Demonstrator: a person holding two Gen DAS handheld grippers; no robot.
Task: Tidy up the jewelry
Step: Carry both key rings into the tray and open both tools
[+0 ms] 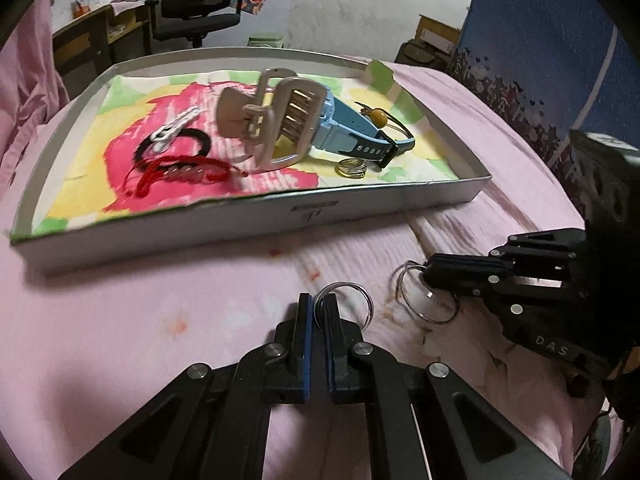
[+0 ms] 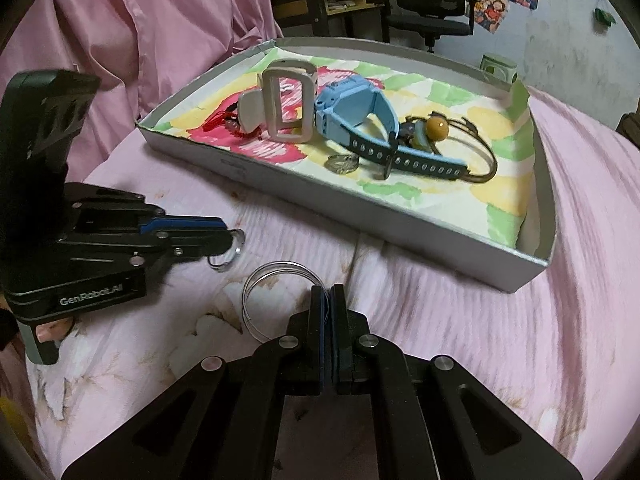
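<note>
A shallow white box (image 1: 256, 220) (image 2: 400, 224) lined with flowered cloth lies on the pink bedspread. It holds a beige hair claw (image 1: 264, 120) (image 2: 288, 104), a blue watch (image 1: 352, 128) (image 2: 356, 108), a red cord bracelet (image 1: 180, 174), a black hair tie (image 1: 202, 138), a white clip (image 1: 176, 126), a small ring (image 1: 351, 168) (image 2: 341, 164) and a bead bangle (image 2: 440, 128). My left gripper (image 1: 318, 308) (image 2: 230, 246) is shut on a small metal ring (image 1: 352, 300) (image 2: 226, 258). My right gripper (image 2: 328, 300) (image 1: 426, 274) is shut on a larger thin wire bangle (image 2: 276, 300) (image 1: 428, 300). Both are just in front of the box.
Pink bedding (image 2: 140, 40) is bunched at the left. A desk (image 1: 100, 28) and a black office chair (image 1: 200, 0) stand behind the bed. A blue panel (image 1: 540, 40) stands at the right.
</note>
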